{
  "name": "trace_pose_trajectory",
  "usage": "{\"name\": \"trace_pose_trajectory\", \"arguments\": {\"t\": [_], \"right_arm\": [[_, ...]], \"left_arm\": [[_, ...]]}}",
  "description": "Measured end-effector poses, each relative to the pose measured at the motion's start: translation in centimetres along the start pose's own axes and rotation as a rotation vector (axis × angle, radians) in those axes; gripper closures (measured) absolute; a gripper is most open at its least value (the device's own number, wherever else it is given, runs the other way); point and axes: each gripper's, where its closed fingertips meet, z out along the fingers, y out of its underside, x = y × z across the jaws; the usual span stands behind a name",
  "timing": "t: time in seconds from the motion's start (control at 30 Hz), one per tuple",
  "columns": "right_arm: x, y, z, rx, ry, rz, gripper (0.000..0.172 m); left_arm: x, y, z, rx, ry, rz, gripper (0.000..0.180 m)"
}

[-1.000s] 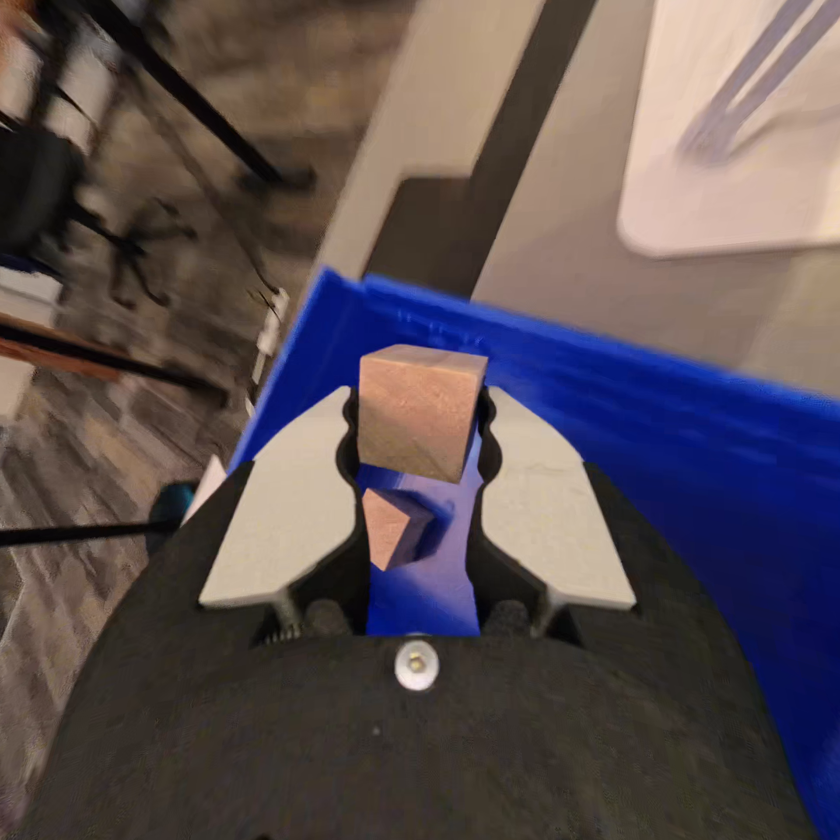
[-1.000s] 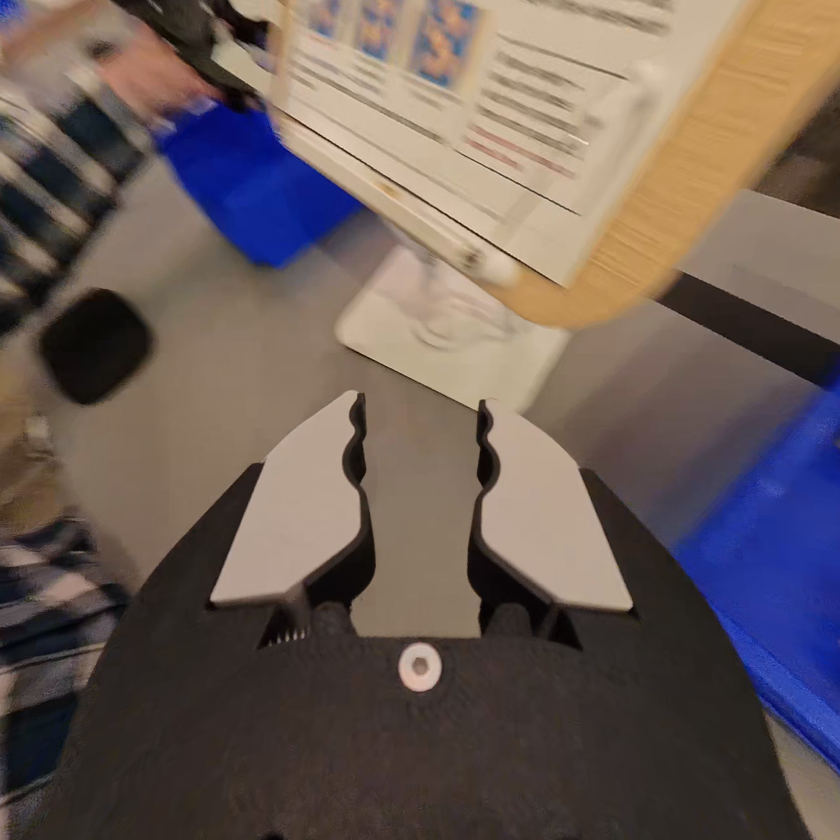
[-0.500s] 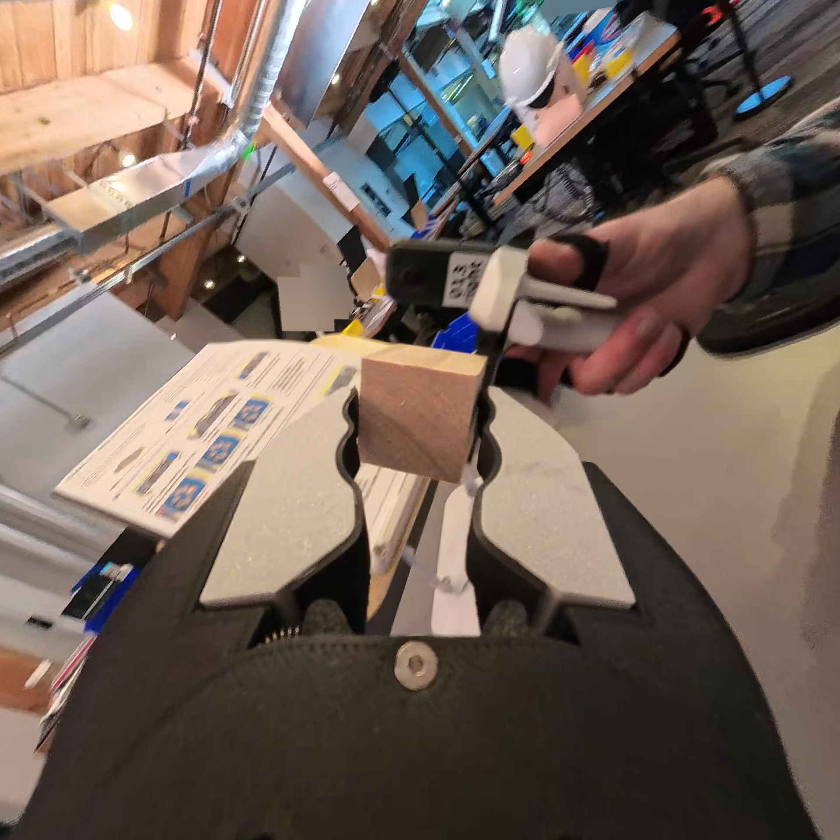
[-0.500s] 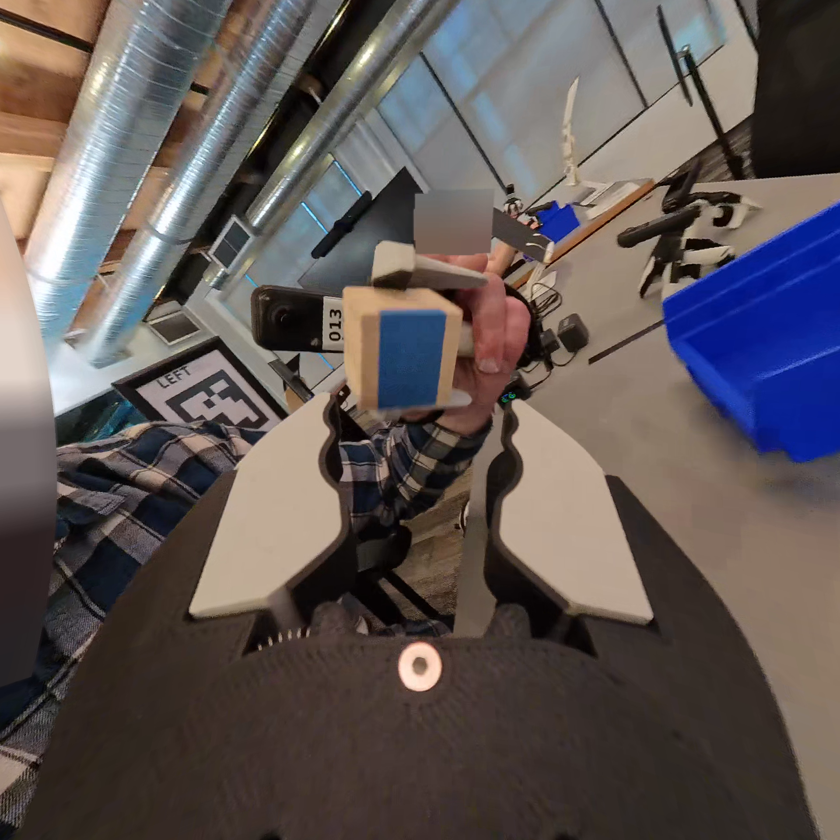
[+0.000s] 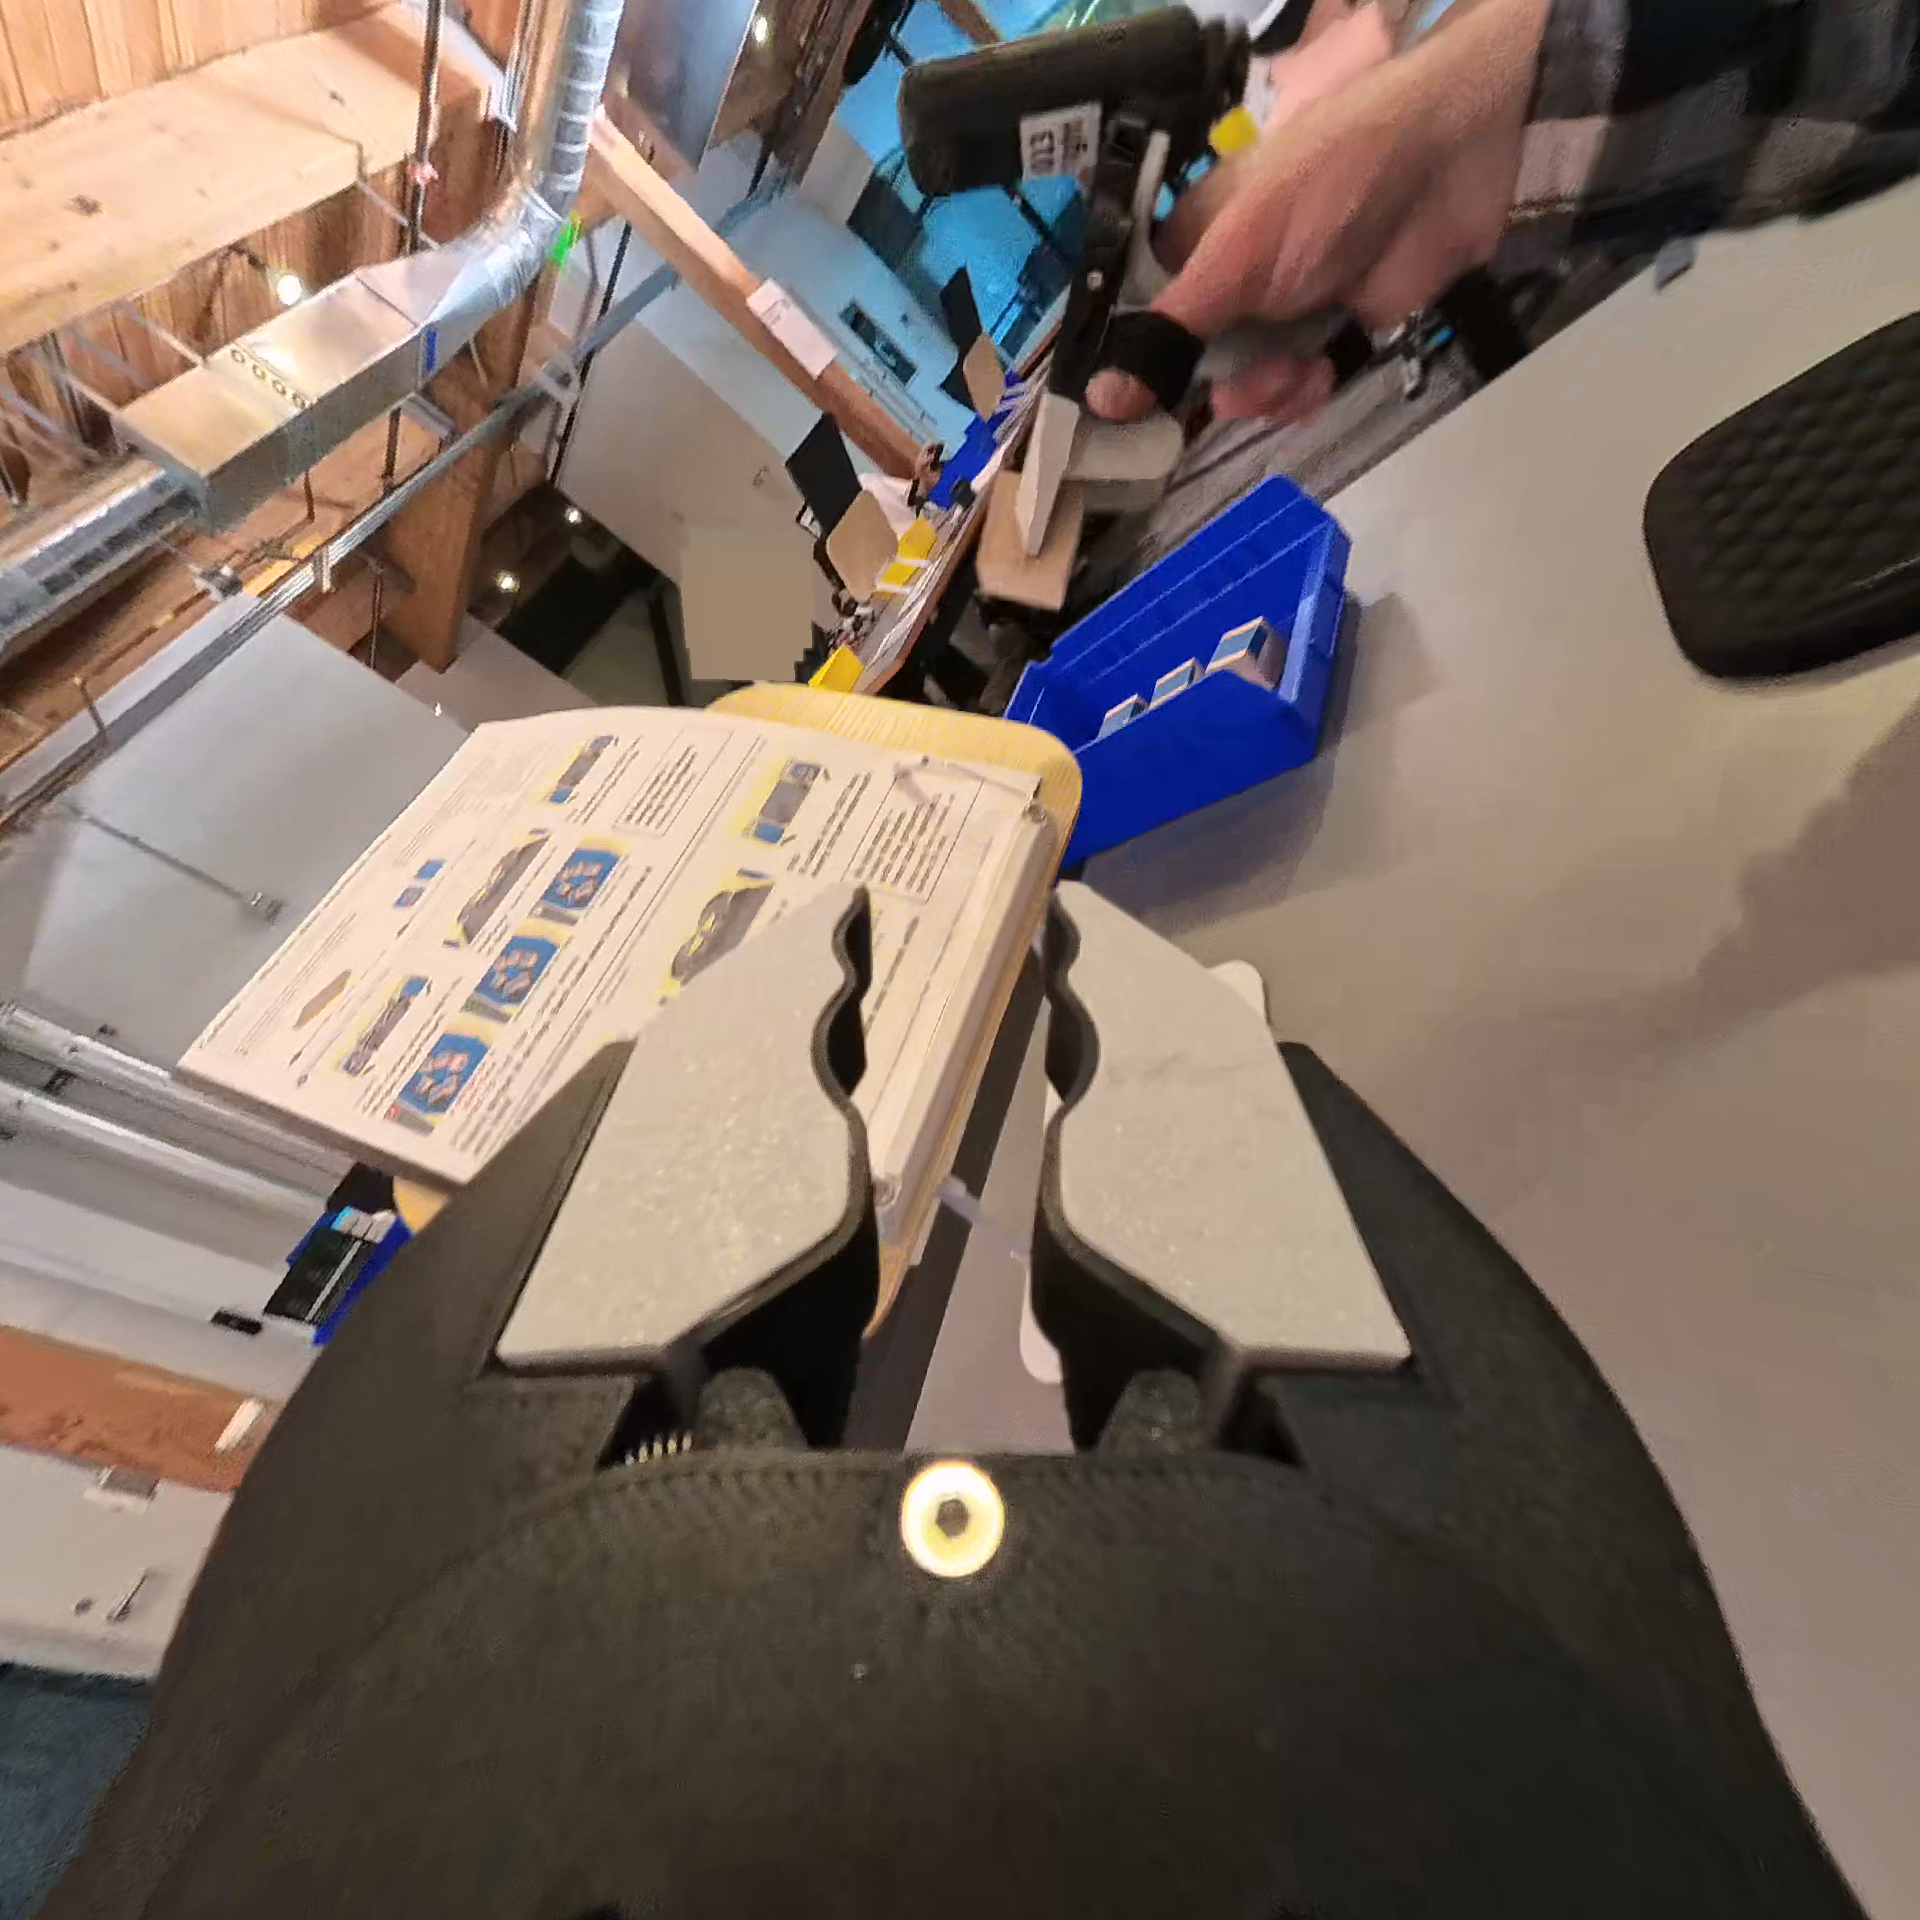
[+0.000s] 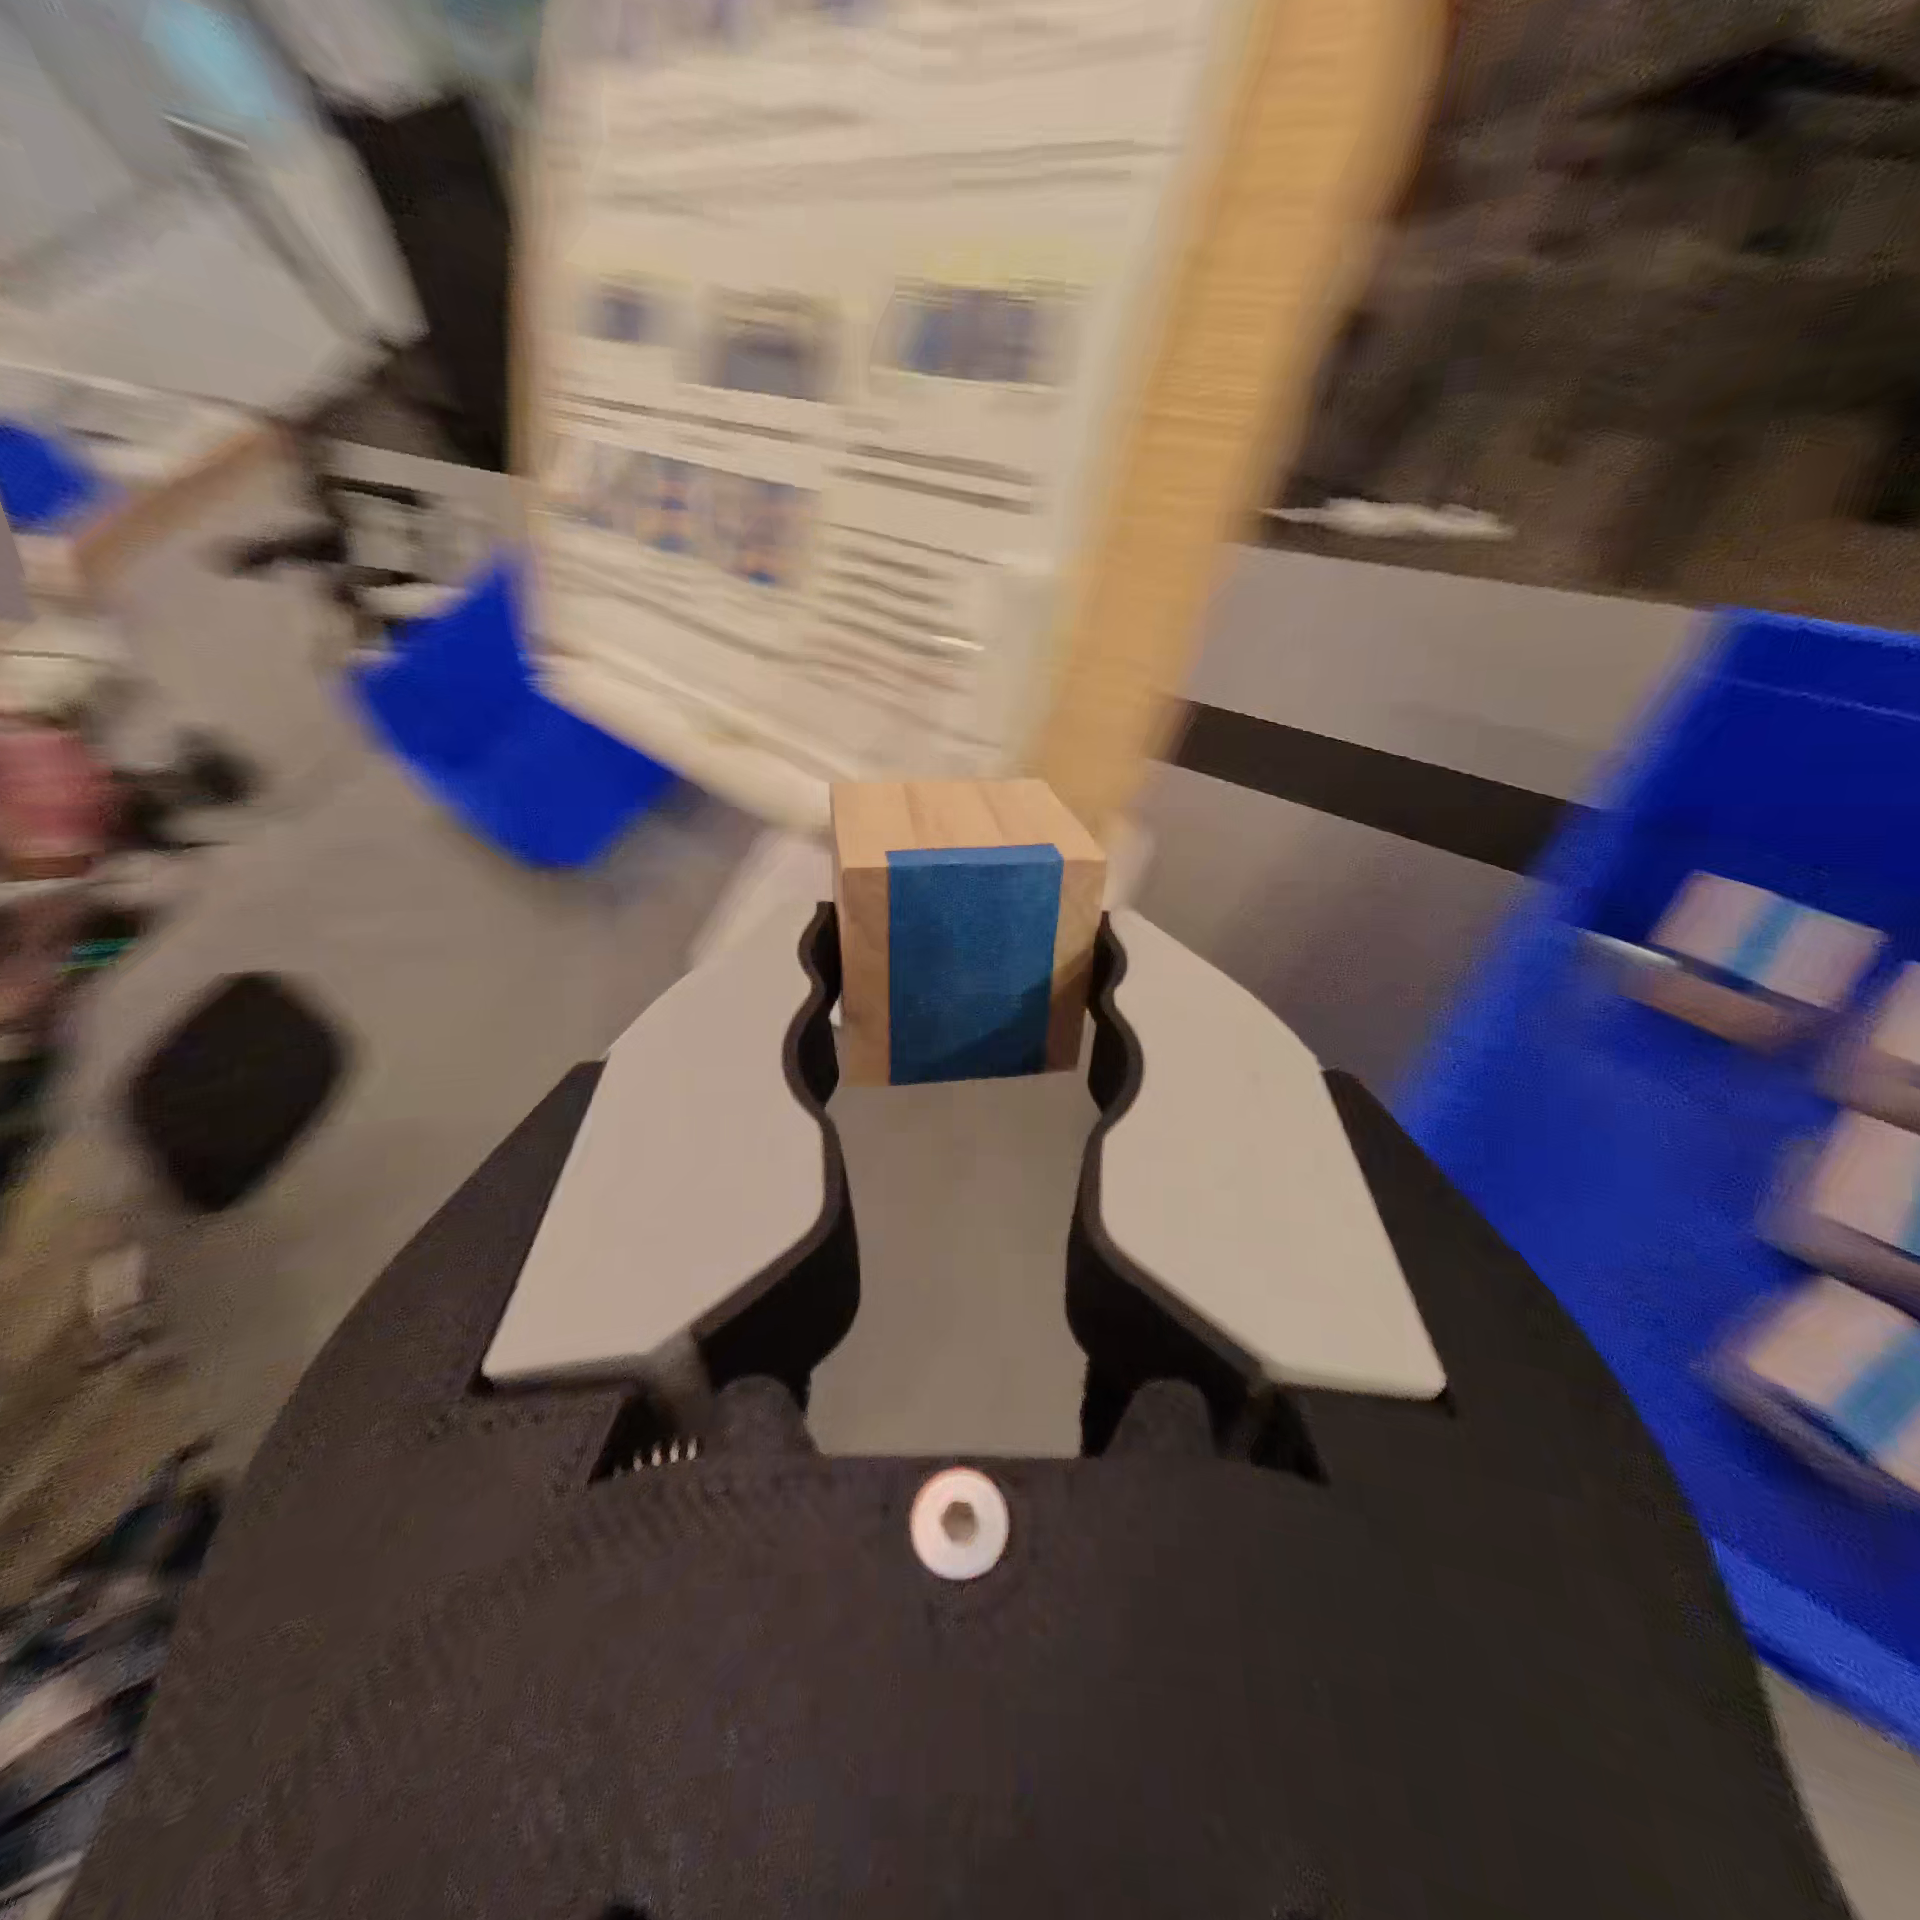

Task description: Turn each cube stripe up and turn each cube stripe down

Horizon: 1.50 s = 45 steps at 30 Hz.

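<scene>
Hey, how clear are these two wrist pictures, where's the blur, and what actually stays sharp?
Right wrist view: heavy motion smear across the background; the blue bin and the instruction sheet streak, while the right gripper and its wooden cube with the blue stripe stay crisp. Left wrist view: mostly sharp with wide-angle bending; only the person's hand at top is blurred.

left wrist view tilts up across the table (image 5: 1558, 935); right looks level; both share the instruction board (image 5: 623, 914)
</scene>
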Motion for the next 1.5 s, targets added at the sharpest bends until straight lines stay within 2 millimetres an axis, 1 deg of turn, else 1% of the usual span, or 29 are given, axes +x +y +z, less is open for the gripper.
{"name": "trace_pose_trajectory", "arguments": {"t": [0.03,0.07,0.1,0.17,0.23,0.3,0.33,0.4,0.5,0.53,0.57,0.6,0.63,0.67,0.7,0.73,0.8,0.87,0.93,1.0,1.07,1.13,1.17,1.2,1.27,1.33,1.37,1.43,1.5], "right_arm": [[3.9,0.1,-0.7,-0.029,0.117,0.003,0.125],[7.3,0.1,-1.2,-0.046,0.210,0.018,0.125],[10.4,0.6,-1.3,-0.086,0.284,0.037,0.125],[15.4,2.6,-0.5,-0.202,0.378,0.076,0.125],[19.3,5.1,0.9,-0.330,0.460,0.090,0.125],[22.3,7.8,2.6,-0.455,0.517,0.107,0.125],[23.4,9.1,3.4,-0.510,0.531,0.125,0.125],[25.0,11.5,4.6,-0.618,0.551,0.152,0.125],[26.5,13.4,5.7,-0.704,0.601,0.160,0.125],[27.0,13.7,6.0,-0.713,0.623,0.150,0.125],[27.3,13.8,6.2,-0.727,0.639,0.138,0.120],[27.3,14.0,6.2,-0.748,0.643,0.139,0.099],[27.0,13.7,6.1,-0.756,0.646,0.133,0.092],[26.6,12.7,5.8,-0.733,0.653,0.112,0.095],[26.2,11.3,5.2,-0.681,0.665,0.090,0.099],[25.6,9.6,4.5,-0.620,0.672,0.070,0.101],[23.8,6.3,2.6,-0.489,0.659,0.030,0.106],[21.4,3.8,0.7,-0.396,0.638,-0.024,0.110],[18.9,2.6,-0.8,-0.346,0.617,-0.079,0.111],[16.5,2.6,-1.6,-0.326,0.576,-0.121,0.112],[14.5,3.1,-2.0,-0.310,0.538,-0.154,0.114],[12.8,3.6,-2.1,-0.296,0.509,-0.192,0.117],[12.1,4.0,-2.0,-0.291,0.490,-0.201,0.118],[11.4,4.4,-1.8,-0.290,0.472,-0.208,0.118],[10.3,5.2,-1.4,-0.294,0.442,-0.216,0.119],[9.4,6.0,-0.8,-0.305,0.422,-0.231,0.120],[9.1,6.4,-0.6,-0.315,0.417,-0.238,0.120],[8.6,7.0,-0.1,-0.328,0.400,-0.246,0.120],[8.2,7.3,0.3,-0.331,0.384,-0.247,0.121]], "left_arm": [[-0.1,0.4,-0.2,-0.014,-0.008,0.007,0.151],[-0.3,0.8,-0.4,-0.027,-0.015,0.007,0.153],[-0.4,1.0,-0.6,-0.034,-0.016,-0.001,0.153],[-0.7,1.4,-0.8,-0.047,-0.023,-0.016,0.154],[-0.8,1.7,-1.2,-0.061,-0.027,-0.007,0.158],[-0.9,2.0,-1.4,-0.077,-0.027,-0.006,0.159],[-1.0,2.3,-1.6,-0.087,-0.028,-0.003,0.159],[-1.1,2.6,-1.9,-0.101,-0.024,-0.006,0.159],[-1.1,3.2,-2.3,-0.120,-0.020,-0.007,0.159],[-1.1,3.4,-2.3,-0.126,-0.016,-0.008,0.159],[-1.0,3.6,-2.4,-0.131,-0.014,-0.009,0.159],[-1.0,3.9,-2.4,-0.136,-0.011,-0.010,0.159],[-1.1,4.2,-2.4,-0.146,-0.006,-0.012,0.158],[-1.3,4.7,-2.5,-0.159,-0.008,-0.014,0.156],[-1.7,5.3,-2.6,-0.178,-0.014,-0.013,0.154],[-2.2,6.0,-2.7,-0.197,-0.022,-0.010,0.153],[-3.7,8.0,-3.2,-0.238,-0.041,-0.016,0.151],[-5.6,10.9,-3.6,-0.288,-0.055,-0.033,0.149],[-7.7,15.1,-3.8,-0.382,-0.065,-0.053,0.145],[-9.7,19.5,-3.8,-0.449,-0.054,-0.107,0.143],[-11.6,25.0,-4.0,-0.590,-0.043,-0.119,0.132],[-12.6,30.0,-4.0,-0.700,0.004,-0.115,0.130],[-13.1,32.4,-3.9,-0.762,0.025,-0.114,0.123],[-13.2,34.5,-3.8,-0.817,0.060,-0.106,0.122],[-12.9,38.3,-3.5,-0.916,0.158,-0.092,0.119],[-11.6,42.0,-3.6,-1.036,0.292,-0.096,0.117],[-11.0,43.9,-4.0,-1.115,0.356,-0.075,0.115],[-9.7,46.7,-4.7,-1.236,0.480,-0.047,0.112],[-9.3,48.7,-5.1,-1.324,0.552,0.022,0.114]]}}
